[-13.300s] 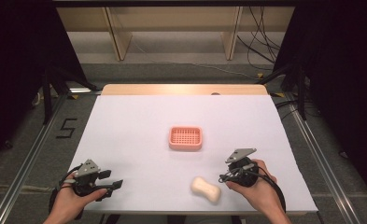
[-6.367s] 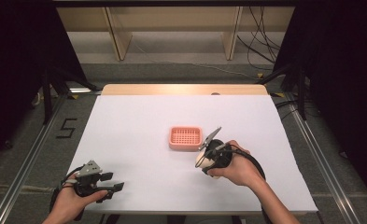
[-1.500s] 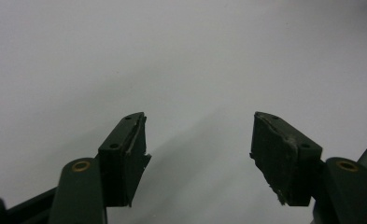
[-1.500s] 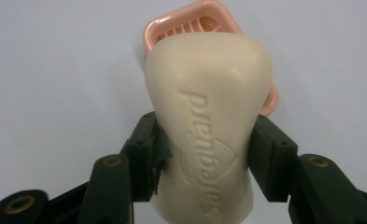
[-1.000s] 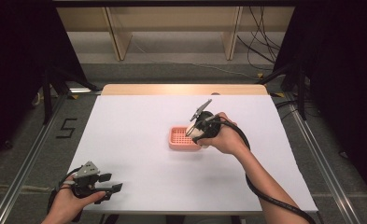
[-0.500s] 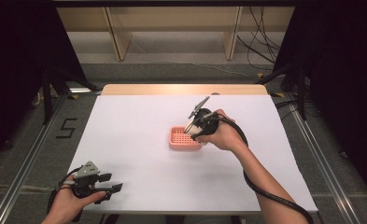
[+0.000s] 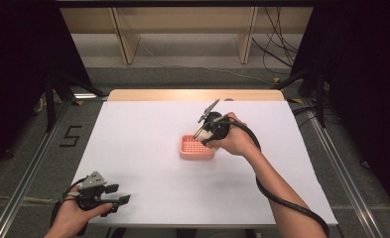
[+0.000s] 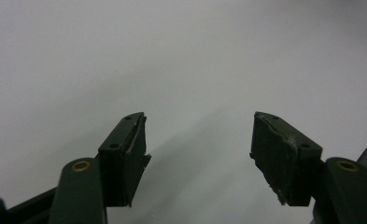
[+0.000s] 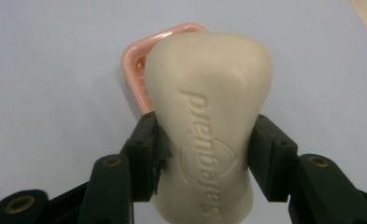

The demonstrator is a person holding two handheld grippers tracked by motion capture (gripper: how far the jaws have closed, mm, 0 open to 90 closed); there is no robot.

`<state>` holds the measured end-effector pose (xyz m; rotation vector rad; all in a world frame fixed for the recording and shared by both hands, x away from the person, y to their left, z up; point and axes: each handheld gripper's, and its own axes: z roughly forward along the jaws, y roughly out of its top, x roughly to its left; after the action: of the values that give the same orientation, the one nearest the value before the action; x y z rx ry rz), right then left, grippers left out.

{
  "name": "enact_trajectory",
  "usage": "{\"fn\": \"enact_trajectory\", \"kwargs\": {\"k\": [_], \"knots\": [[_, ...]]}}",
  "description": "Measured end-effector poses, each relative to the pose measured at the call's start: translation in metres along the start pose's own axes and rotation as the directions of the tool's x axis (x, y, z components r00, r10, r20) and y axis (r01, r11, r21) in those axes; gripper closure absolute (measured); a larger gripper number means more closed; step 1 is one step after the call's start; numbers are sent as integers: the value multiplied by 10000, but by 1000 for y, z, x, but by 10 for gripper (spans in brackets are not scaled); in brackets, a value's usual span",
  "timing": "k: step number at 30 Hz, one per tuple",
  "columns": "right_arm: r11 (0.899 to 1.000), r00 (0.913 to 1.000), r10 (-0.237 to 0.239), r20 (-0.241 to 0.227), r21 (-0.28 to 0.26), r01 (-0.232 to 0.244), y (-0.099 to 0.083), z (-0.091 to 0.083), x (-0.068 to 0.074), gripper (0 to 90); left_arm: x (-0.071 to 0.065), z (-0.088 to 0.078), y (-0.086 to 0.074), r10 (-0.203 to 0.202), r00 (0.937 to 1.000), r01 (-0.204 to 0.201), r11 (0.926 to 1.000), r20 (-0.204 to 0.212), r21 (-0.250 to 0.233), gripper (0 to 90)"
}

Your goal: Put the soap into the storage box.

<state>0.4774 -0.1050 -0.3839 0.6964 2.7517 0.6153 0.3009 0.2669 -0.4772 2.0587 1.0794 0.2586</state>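
2 grippers: right gripper (image 9: 202,154) jaws clamped on soap bar (image 9: 208,121) above pink dish (image 7: 196,147), left gripper (image 8: 200,154) jaws apart, w/ nothing between.

The soap (image 9: 209,130) is a cream, waisted bar with embossed lettering on its face, clamped at its narrow middle and held above the dish (image 7: 196,147). The dish is a pink, rounded-square tray with a perforated floor, lying flat mid-table, slightly right of centre.
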Motion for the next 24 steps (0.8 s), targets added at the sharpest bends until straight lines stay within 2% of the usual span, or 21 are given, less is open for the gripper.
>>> {"fn": "enact_trajectory", "kwargs": {"k": [2,6,8,13,23,24], "knots": [[9999,9999,107,7,6,-107,1,0,0,504,0,0,0,-32,10000,32,10000,-40,14,353],[9999,9999,-113,-33,-3,113,2,3,-1,504,0,0,0,-29,10000,29,10000,1,-16,353],[10000,10000,39,-8,73,-39,3,3,-1,505,0,0,0,-18,10000,18,10000,-26,-15,353],[9998,9998,-181,-114,25,181,5,6,-4,504,0,1,0,-94,10000,94,9999,26,-103,353],[9998,9996,-176,-207,49,177,7,11,-8,504,0,1,0,-81,10000,81,10000,33,-37,353],[10000,9998,39,-210,83,-37,7,11,-7,504,0,1,0,-89,10000,89,9999,19,-63,353]]}}
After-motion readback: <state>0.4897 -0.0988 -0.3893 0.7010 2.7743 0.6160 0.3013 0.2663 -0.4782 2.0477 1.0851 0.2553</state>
